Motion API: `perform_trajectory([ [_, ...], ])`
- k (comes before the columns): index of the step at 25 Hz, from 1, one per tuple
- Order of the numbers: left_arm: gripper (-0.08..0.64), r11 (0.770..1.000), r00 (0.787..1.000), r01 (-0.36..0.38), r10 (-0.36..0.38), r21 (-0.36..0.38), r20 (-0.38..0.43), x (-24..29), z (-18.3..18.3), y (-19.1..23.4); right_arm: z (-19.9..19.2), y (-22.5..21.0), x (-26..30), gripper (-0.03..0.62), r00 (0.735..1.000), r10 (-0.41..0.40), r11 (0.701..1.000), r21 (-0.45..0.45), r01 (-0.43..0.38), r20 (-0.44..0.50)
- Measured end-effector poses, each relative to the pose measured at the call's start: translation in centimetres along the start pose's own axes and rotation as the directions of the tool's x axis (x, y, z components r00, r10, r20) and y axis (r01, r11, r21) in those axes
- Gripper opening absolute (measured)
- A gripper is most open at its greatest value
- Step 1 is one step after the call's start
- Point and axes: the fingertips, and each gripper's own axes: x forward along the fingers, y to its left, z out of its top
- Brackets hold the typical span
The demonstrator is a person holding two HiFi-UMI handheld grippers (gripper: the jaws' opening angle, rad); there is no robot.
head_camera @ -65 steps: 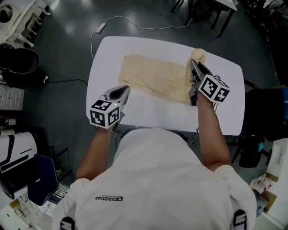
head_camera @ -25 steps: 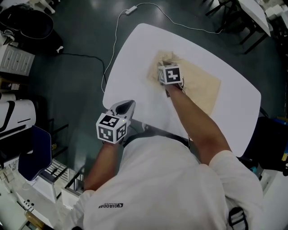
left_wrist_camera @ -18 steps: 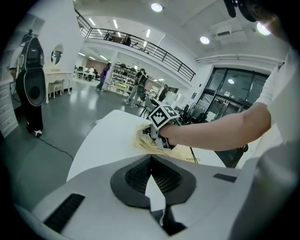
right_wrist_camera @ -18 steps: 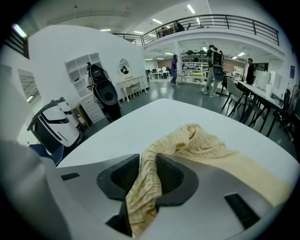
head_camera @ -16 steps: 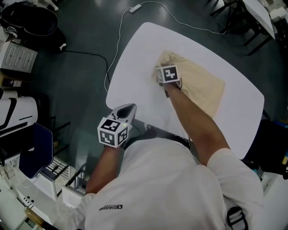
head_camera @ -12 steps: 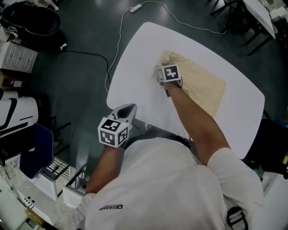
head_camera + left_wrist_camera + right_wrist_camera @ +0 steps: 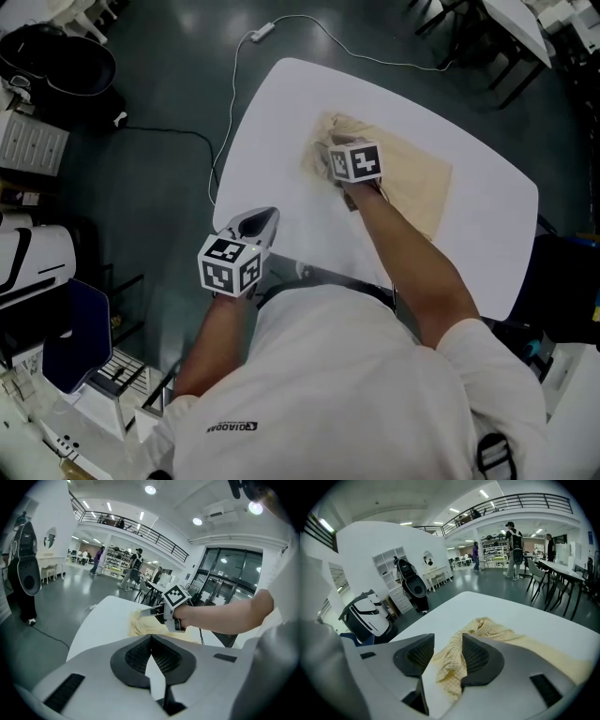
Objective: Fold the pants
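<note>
Head view: the pants [image 7: 412, 183] (pale yellow, checked weave) are seen lying flat on the white tabletop [image 7: 281, 112], folded into a rough rectangle. Their end toward the picture's left is bunched into a raised heap.

Right tool [image 7: 326, 152]: it is held over that bunched end, pointing down at the cloth. In the right gripper view its jaws are seen standing wide apart, having just been opening. A loose fold of the pants lies between them, draped against one pad [image 7: 476, 656]. No clamping of the cloth is observed, and the tool is recorded as released.

Left tool [image 7: 270, 213]: it is held at the near edge of the tabletop, well apart from the pants. In the left gripper view its jaws are seen brought together at the tips, with nothing between them, so it is recorded as clenched and empty. The right tool and the heap of cloth are seen beyond it.

A white cable [image 7: 234, 66] is noted on the floor past the tabletop.
</note>
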Motion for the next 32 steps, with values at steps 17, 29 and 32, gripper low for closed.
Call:
perform_trajectory([
  [17, 0.028, 0.984, 0.991, 0.115, -0.122, 0.139, 0.046, 2.0, 2.4, -9.7, -5.5, 2.5, -22.6, 0.020, 0.939, 0.114, 0.992, 0.008, -0.124, 0.325],
  [29, 0.028, 0.967, 0.971, 0.234, -0.237, 0.098, 0.015, 0.4, -1.8, -22.0, -15.7, 1.6, -36.9, 0.020, 0.917, 0.032, 0.998, 0.040, -0.052, 0.397],
  [32, 0.028, 0.965, 0.971, 0.233, -0.238, 0.121, 0.024, -0.5, -2.5, -24.7, -17.6, 1.9, -39.4, 0.018, 0.914, 0.032, 0.998, 0.039, -0.052, 0.405],
])
